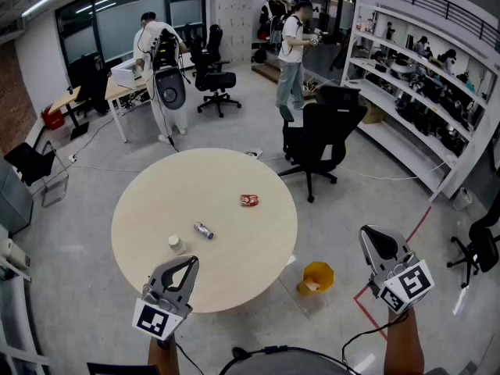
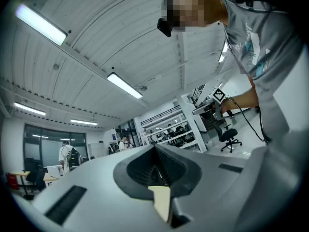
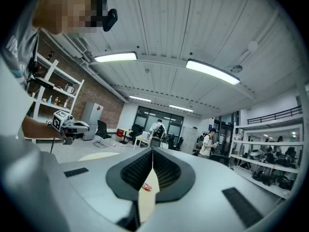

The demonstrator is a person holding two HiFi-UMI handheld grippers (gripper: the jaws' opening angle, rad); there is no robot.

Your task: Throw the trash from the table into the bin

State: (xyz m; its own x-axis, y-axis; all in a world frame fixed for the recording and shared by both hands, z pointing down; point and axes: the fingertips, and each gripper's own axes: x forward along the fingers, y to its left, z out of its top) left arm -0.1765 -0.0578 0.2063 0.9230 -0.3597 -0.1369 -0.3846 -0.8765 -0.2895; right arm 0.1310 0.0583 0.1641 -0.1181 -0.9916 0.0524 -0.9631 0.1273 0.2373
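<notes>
Three bits of trash lie on the round beige table (image 1: pixel 156 201): a crushed red can (image 1: pixel 248 200), a small silver bottle (image 1: pixel 204 230) and a white paper cup (image 1: pixel 176 244). The yellow bin (image 1: pixel 316 278) stands on the floor just right of the table's near edge. My left gripper (image 1: pixel 190 261) hovers over the table's near rim, a little short of the cup, shut and empty. My right gripper (image 1: pixel 373 232) is held over the floor right of the bin, also shut and empty. In the right gripper view, the red can (image 3: pixel 147 187) shows through the slot below the closed jaws.
A black office chair (image 1: pixel 320 135) stands behind the table at the right. White shelving (image 1: pixel 422 108) runs along the right wall, and another chair (image 1: pixel 478 248) sits at the far right. Two people stand far back by desks. Red tape (image 1: pixel 367 311) marks the floor near the bin.
</notes>
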